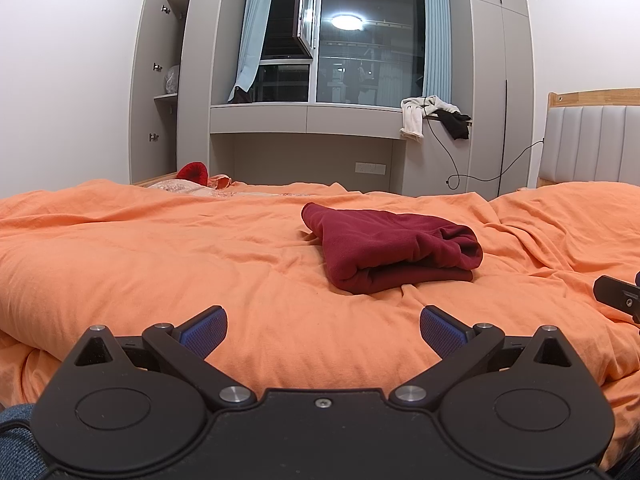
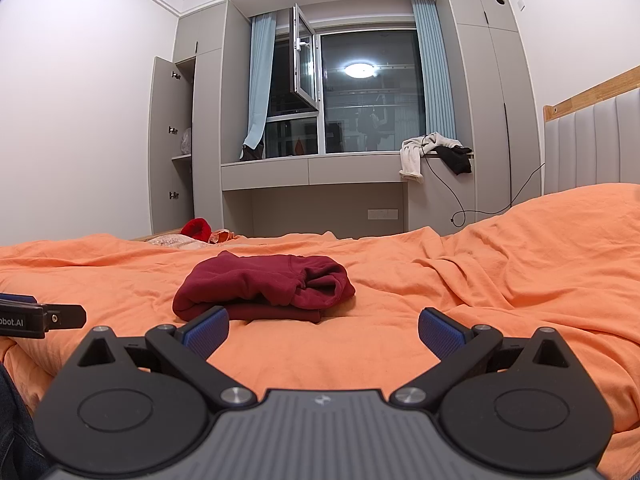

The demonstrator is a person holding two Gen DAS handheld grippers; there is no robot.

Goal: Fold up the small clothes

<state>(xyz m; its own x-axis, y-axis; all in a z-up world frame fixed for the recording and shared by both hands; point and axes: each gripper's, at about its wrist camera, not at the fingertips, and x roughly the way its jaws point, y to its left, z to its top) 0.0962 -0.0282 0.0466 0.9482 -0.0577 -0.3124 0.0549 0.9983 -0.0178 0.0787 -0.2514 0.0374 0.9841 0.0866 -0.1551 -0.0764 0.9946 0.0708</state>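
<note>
A dark red garment point(image 1: 392, 250) lies folded into a thick bundle on the orange bedcover point(image 1: 160, 264). It also shows in the right wrist view point(image 2: 264, 286), ahead and left of centre. My left gripper point(image 1: 323, 330) is open and empty, held near the bed's front edge, short of the garment. My right gripper point(image 2: 323, 330) is open and empty, just in front of the garment. The right gripper's tip shows at the right edge of the left wrist view point(image 1: 618, 294). The left gripper shows at the left edge of the right wrist view point(image 2: 40, 318).
A padded headboard point(image 1: 592, 144) stands at the right. A red item point(image 1: 194, 171) and patterned fabric point(image 1: 180, 187) lie at the bed's far edge. White and black clothes point(image 1: 432, 118) hang on the window ledge, with a cable below. An open wardrobe door point(image 1: 154, 88) stands at the left.
</note>
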